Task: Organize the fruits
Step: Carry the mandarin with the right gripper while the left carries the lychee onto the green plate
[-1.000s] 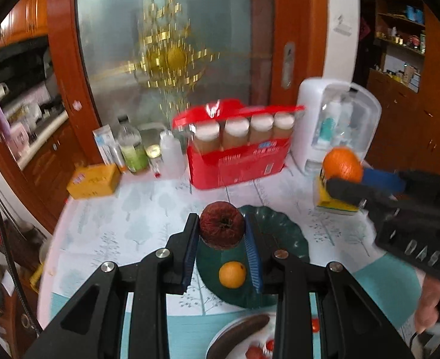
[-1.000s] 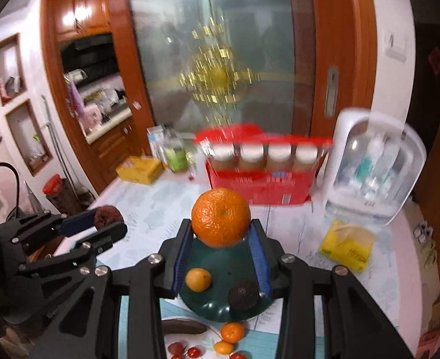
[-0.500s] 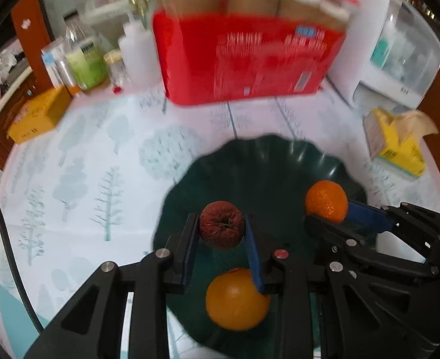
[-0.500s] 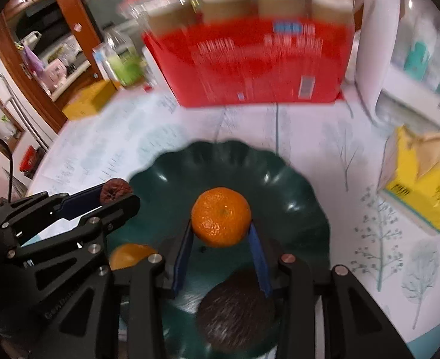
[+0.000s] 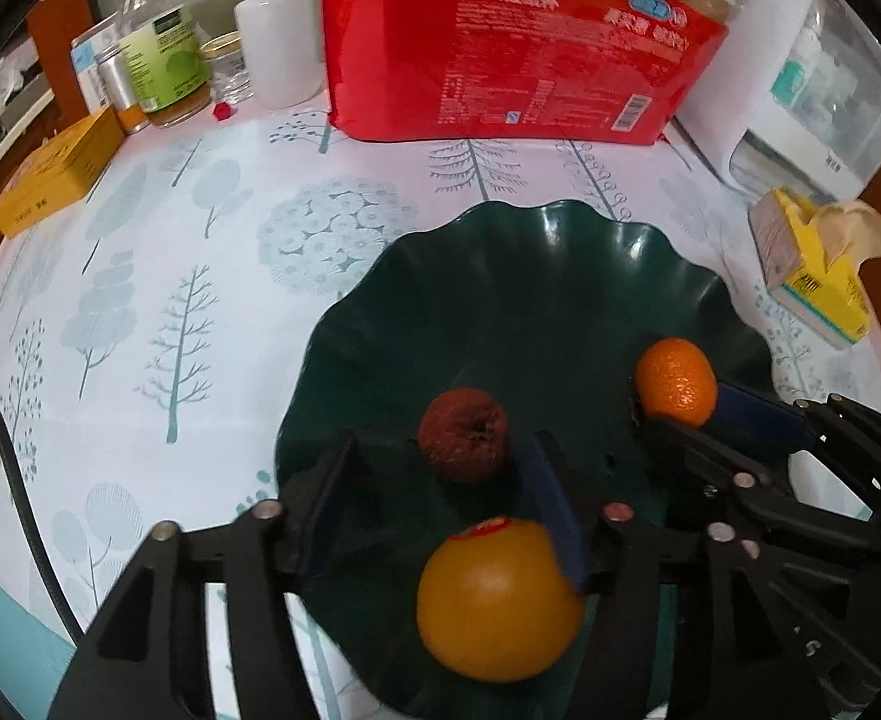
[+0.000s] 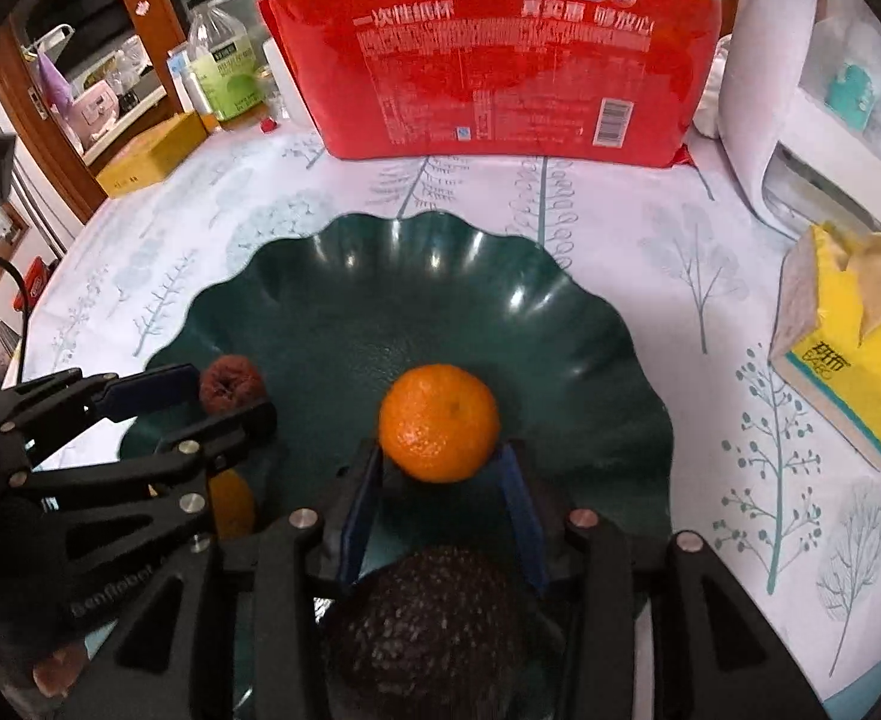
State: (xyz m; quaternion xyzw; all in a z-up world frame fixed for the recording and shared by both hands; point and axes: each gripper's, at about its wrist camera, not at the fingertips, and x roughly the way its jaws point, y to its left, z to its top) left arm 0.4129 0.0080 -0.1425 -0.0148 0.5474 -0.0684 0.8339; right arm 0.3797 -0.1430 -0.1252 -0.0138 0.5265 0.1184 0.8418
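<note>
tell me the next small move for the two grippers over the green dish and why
Probably lift both straight up and clear. The left gripper has just been opening, and the wrinkled brown fruit sits free in the green dish. The right gripper, also opening, looks barely off the tangerine, so widen it first.

The left tongs (image 5: pixel 440 480) have just been opening over the dark green scalloped bowl (image 5: pixel 536 276), a wrinkled brown fruit (image 5: pixel 463 433) loose between them. The right tongs (image 5: pixel 689 414) flank a mandarin (image 5: pixel 675 383).
</note>
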